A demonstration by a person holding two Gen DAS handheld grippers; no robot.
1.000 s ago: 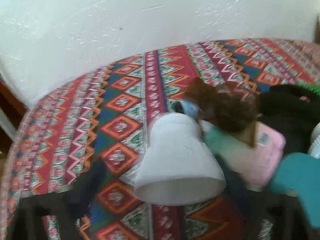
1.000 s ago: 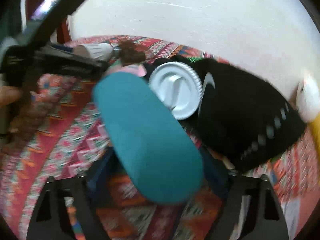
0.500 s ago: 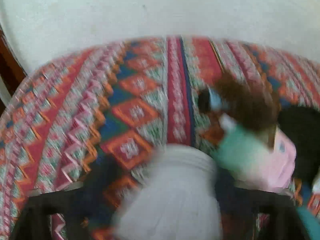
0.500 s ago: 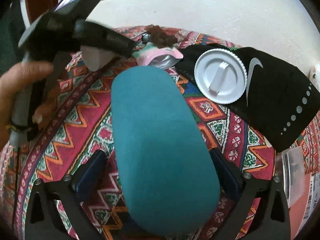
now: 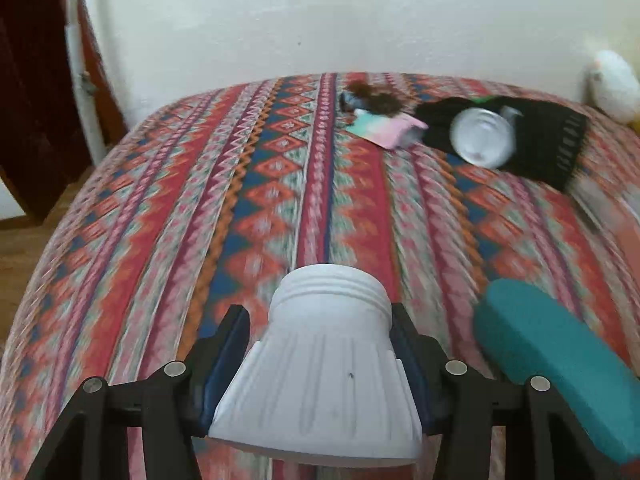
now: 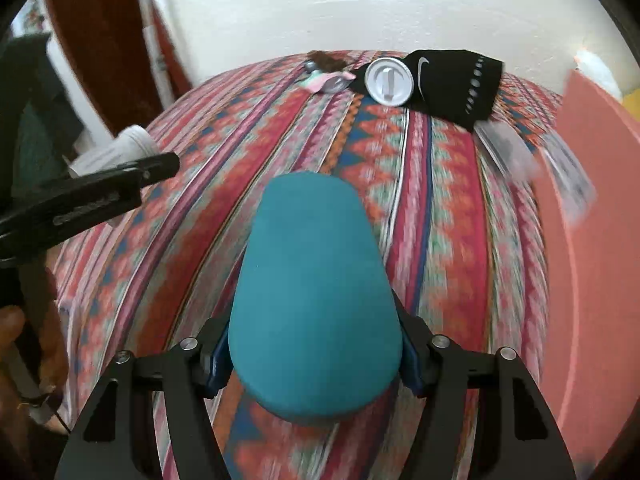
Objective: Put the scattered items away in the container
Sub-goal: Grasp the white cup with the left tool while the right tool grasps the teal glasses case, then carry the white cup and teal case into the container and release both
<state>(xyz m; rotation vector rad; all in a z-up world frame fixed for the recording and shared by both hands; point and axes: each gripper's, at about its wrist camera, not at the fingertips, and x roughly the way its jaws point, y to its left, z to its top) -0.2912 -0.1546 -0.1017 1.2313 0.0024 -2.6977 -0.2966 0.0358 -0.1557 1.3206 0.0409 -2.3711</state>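
Scattered items are what we are clearing, and two of them are already in our grip. Clamped between the fingers of our left gripper sits a white ribbed plastic jar, threaded neck pointing forward. Our right gripper is clenched on a teal oval soft case, which juts ahead past its fingertips.

A moment ago both grippers were down among the clutter; now they have pulled back and up, so the pile lies well ahead of the fingers on the red patterned woven cloth. We read that as the carry having begun.

Far beyond the fingertips remain a round white ridged lid resting on a black fabric pouch, a pink and mint packet and a brown fuzzy clump. To the right of the right gripper's fingers rises a salmon-pink wall, probably the container, with clear plastic packets beside it.
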